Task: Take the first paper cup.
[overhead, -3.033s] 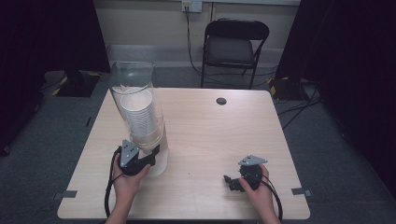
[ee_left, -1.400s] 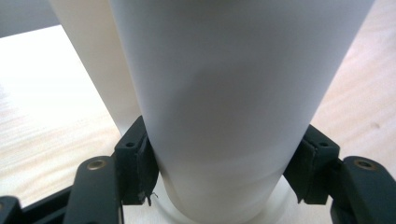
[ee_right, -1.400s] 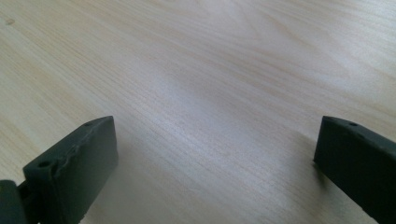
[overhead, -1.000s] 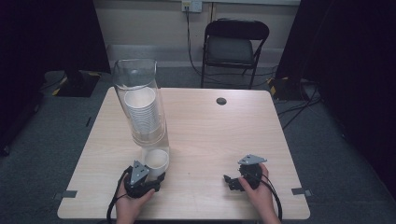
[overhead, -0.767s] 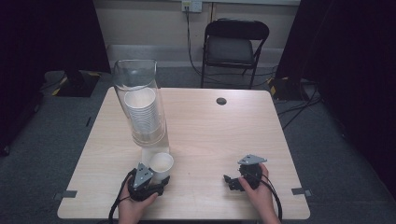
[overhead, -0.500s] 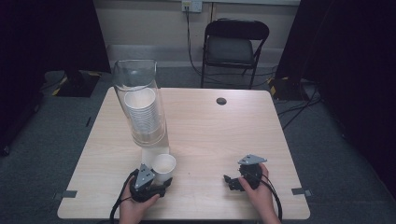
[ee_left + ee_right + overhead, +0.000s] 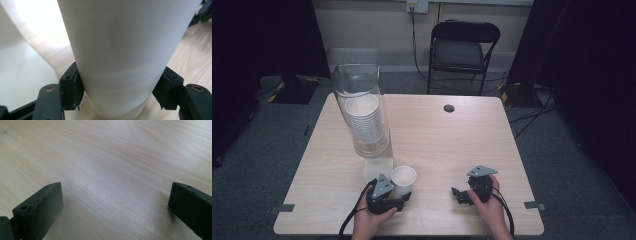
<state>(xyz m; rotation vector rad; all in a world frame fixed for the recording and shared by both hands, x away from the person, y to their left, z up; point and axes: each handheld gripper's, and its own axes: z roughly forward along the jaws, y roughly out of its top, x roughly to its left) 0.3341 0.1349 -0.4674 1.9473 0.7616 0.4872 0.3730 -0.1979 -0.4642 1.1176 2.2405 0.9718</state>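
Now my left gripper [image 7: 398,191] grasps the paper cup [image 7: 403,179] near the table's [image 7: 492,150] front edge; I keep it upright, squeezing lightly. Right gripper [image 7: 458,196] rests released.

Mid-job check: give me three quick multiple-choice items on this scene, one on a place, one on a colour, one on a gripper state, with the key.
1. Where is the loose paper cup?
A. Near the table's front edge, in front of the clear dispenser
B. On the chair
C. Beside the far table hole

2. What colour is that cup?
A. Red
B. White
C. Blue

3. How do the jaws of the left gripper stand?
A. Wide apart over bare wood
B. Closed on each other
C. Pressed on the cup

Key: 1 A, the high view shows it just in front of the dispenser's base. 2 B, its wall is plain white. 3 C, in the left gripper view both pads touch the cup's sides.
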